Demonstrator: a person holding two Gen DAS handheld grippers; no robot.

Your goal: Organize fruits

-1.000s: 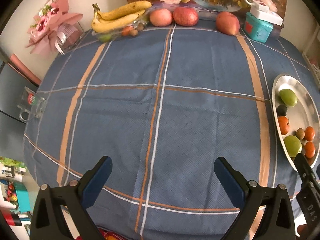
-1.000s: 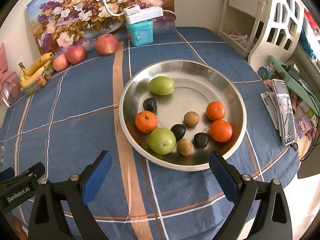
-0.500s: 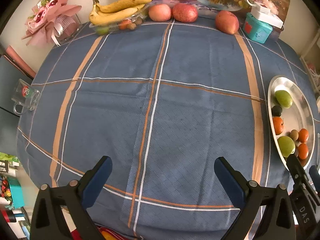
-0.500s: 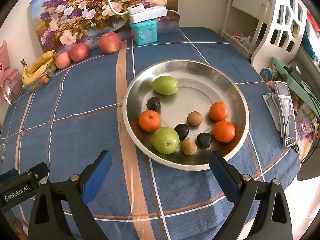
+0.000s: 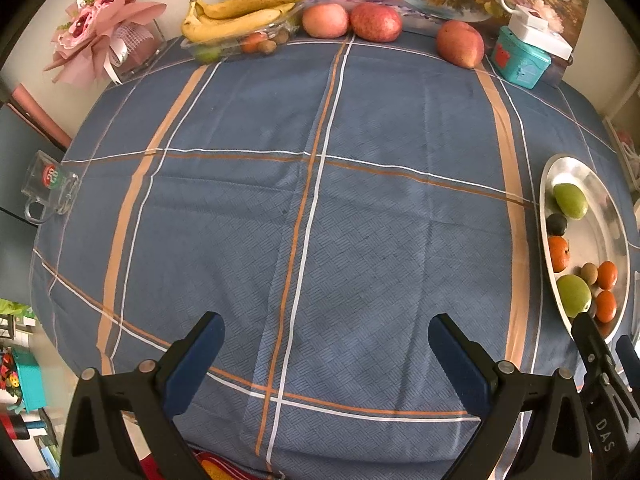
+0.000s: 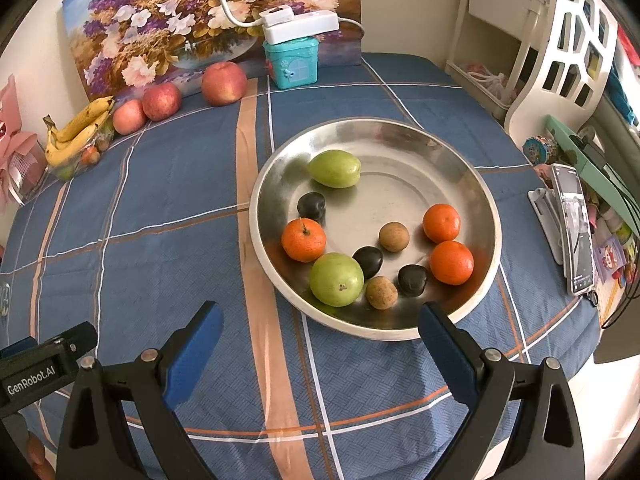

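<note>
A round steel plate [image 6: 400, 148] [image 5: 576, 168] holds two green fruits [image 6: 335, 168], three oranges [image 6: 303, 239], dark plums [image 6: 311, 205] and small brown fruits [image 6: 393, 236]. My right gripper [image 6: 320, 332] hovers open just short of the plate's near rim, nothing between its fingers. My left gripper [image 5: 324, 344] is open over the bare blue cloth near the table's front edge. At the far edge lie three red apples [image 5: 459, 43] [image 6: 223, 82] and a banana bunch [image 5: 240, 12] [image 6: 76, 128] on a clear tray of small fruit [image 5: 240, 44].
A blue plaid tablecloth [image 5: 320, 200] covers the round table. A teal box [image 6: 292, 62] with a white power strip and a flower painting [image 6: 192, 20] stand at the back. A phone on a stand [image 6: 572, 224] sits right; a glass mug [image 5: 48, 188] and pink bouquet [image 5: 100, 36] left.
Both grippers drifted slightly, so the left view has risen and pulled back a little and the plate sits a bit further right in the right view. No fruit moved; both grippers stay open.
</note>
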